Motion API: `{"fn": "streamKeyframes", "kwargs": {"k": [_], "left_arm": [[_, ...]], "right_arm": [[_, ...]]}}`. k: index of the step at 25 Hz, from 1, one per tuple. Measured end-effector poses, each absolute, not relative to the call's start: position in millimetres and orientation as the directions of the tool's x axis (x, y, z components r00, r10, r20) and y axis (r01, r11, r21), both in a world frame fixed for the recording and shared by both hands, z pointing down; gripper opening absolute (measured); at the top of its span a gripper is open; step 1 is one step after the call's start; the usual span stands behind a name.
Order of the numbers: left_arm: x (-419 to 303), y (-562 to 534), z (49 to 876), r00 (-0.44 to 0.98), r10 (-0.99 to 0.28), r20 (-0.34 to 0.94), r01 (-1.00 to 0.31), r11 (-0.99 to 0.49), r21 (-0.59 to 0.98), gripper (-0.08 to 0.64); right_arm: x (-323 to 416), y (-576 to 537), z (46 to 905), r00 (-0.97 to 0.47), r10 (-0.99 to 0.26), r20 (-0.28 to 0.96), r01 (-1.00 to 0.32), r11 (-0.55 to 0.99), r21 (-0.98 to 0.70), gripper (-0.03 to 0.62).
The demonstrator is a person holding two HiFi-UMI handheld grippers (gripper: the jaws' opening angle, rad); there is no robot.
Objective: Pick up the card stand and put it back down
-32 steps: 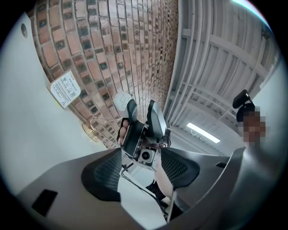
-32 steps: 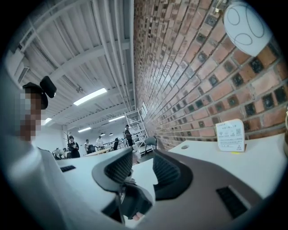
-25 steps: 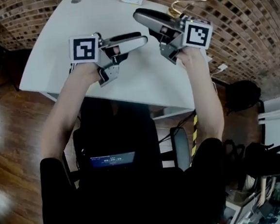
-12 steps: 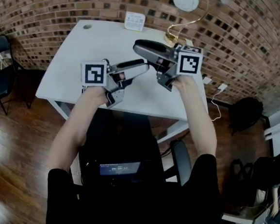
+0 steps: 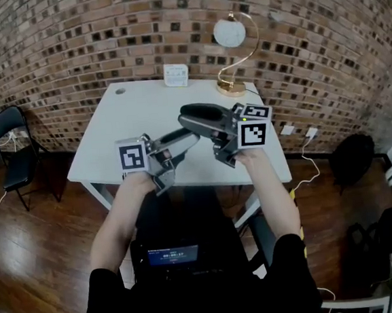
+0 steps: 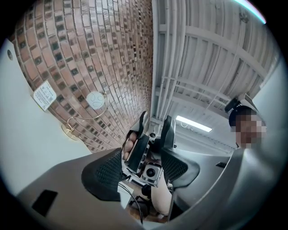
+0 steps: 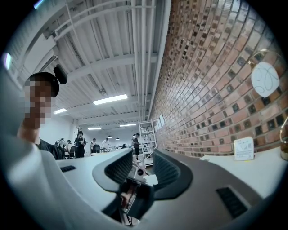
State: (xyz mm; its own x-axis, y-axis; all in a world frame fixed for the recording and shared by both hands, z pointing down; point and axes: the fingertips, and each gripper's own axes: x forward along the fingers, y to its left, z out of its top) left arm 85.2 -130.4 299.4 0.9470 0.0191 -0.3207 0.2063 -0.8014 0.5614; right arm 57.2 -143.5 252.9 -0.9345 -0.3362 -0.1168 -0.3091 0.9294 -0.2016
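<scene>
The card stand (image 5: 174,74) stood at the far edge of the white table (image 5: 122,128), close to the brick wall (image 5: 70,41) and well apart from both grippers. A lamp (image 5: 229,32) with a gold base stood to its right, also at the far edge. The left gripper (image 5: 192,138) and right gripper (image 5: 185,112) were held over the near part of the table, turned toward each other, the right one slightly farther. Each had its jaws spread apart and gripped nothing; only the other gripper showed through each gap. A black chair (image 5: 12,144) stood on the floor left of the table
</scene>
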Motion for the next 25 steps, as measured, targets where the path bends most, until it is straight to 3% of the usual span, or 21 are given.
{"fn": "streamKeyframes", "kwargs": {"k": [25], "left_arm": [[116, -95, 284, 0.944, 0.130, -0.303, 0.278, -0.809, 0.518, 0.259]], "right_arm": [[121, -95, 246, -0.850, -0.503, -0.152, -0.477, 0.860, -0.182, 0.164]]}}
